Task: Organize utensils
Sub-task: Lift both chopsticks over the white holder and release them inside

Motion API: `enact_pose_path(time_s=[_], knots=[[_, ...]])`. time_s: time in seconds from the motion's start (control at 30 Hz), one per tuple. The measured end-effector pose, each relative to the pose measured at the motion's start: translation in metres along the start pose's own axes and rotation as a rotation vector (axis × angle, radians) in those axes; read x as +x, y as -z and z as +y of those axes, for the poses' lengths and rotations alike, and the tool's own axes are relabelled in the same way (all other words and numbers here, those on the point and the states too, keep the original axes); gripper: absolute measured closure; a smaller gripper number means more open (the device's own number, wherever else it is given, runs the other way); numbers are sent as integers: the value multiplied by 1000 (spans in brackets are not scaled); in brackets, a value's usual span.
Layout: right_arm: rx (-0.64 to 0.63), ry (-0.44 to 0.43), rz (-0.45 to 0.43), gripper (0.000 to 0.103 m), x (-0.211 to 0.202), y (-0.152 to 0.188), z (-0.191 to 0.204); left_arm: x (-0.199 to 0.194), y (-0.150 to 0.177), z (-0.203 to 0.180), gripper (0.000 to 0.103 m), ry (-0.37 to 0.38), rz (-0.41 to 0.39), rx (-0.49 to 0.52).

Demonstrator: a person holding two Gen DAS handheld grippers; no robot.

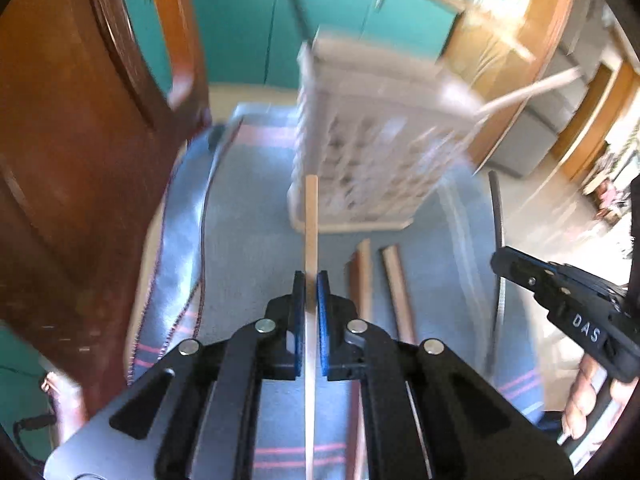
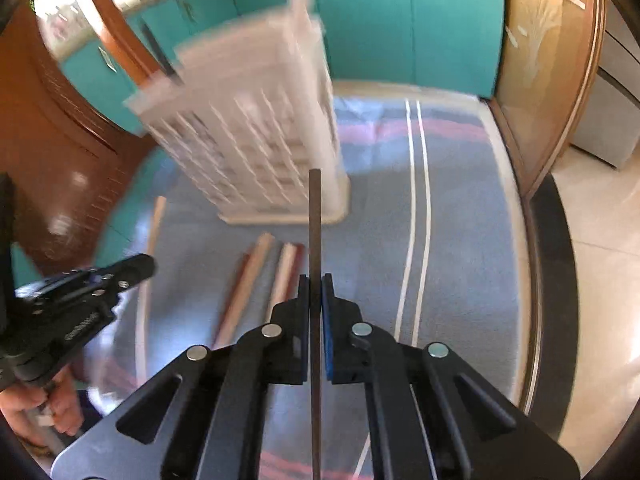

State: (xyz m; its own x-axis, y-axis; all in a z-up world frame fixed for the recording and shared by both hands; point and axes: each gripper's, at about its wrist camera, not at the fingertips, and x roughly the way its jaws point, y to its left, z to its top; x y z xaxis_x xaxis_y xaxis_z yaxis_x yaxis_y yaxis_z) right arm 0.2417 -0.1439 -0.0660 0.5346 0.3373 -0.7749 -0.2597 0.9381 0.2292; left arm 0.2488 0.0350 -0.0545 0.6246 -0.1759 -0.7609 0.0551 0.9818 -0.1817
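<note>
A thin pale wooden chopstick [image 1: 311, 216] stands clamped between the blue pads of the left gripper [image 1: 311, 280], its tip reaching up in front of the foot of a white slotted plastic utensil holder [image 1: 360, 152]. A thin dark chopstick [image 2: 315, 216] is pinched the same way in the closed right gripper [image 2: 316, 280], its tip also overlapping the holder's lower corner in the right wrist view. The holder stands upright on a blue-grey cloth with pink and white stripes [image 1: 248, 208], blurred in both views. On the cloth just in front of the holder lie two more wooden sticks [image 1: 396, 288], roughly side by side, one light and one with a reddish-brown edge. Each gripper appears at the edge of the other's view, off to the side, with a person's hand [image 2: 36, 408] wrapped around the grip below it. Behind the cloth run teal cabinet doors [image 1: 240, 20], and a curved brown wooden chair back [image 1: 80, 120] rises at the left.
</note>
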Motion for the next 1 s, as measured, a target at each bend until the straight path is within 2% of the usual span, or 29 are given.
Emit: enact_pose_path(time_s=[0.1, 0.27, 0.37, 0.5, 0.57, 0.63, 0.8, 1.0], knots=[[10, -62, -95, 97, -44, -6, 3, -37, -12, -10, 96, 41, -97, 5], [36, -125, -267, 96, -102, -32, 5, -111, -45, -20, 96, 81, -315, 4], [55, -136, -400, 96, -129, -52, 11, -141, -75, -14, 96, 87, -467, -59], [123, -170, -551, 96, -143, -83, 14, -146, -106, -4, 96, 81, -595, -176], [147, -122, -614, 96, -141, -93, 11, -132, -114, 4, 96, 53, -609, -221], [156, -63, -649, 96, -130, -100, 11, -108, -119, 8, 96, 25, -581, -243], [127, -12, -520, 96, -71, -104, 11, -46, -123, 8, 96, 5, -441, -263], [60, 21, -460, 96, -44, -88, 15, -23, -107, 3, 96, -3, -389, -234]])
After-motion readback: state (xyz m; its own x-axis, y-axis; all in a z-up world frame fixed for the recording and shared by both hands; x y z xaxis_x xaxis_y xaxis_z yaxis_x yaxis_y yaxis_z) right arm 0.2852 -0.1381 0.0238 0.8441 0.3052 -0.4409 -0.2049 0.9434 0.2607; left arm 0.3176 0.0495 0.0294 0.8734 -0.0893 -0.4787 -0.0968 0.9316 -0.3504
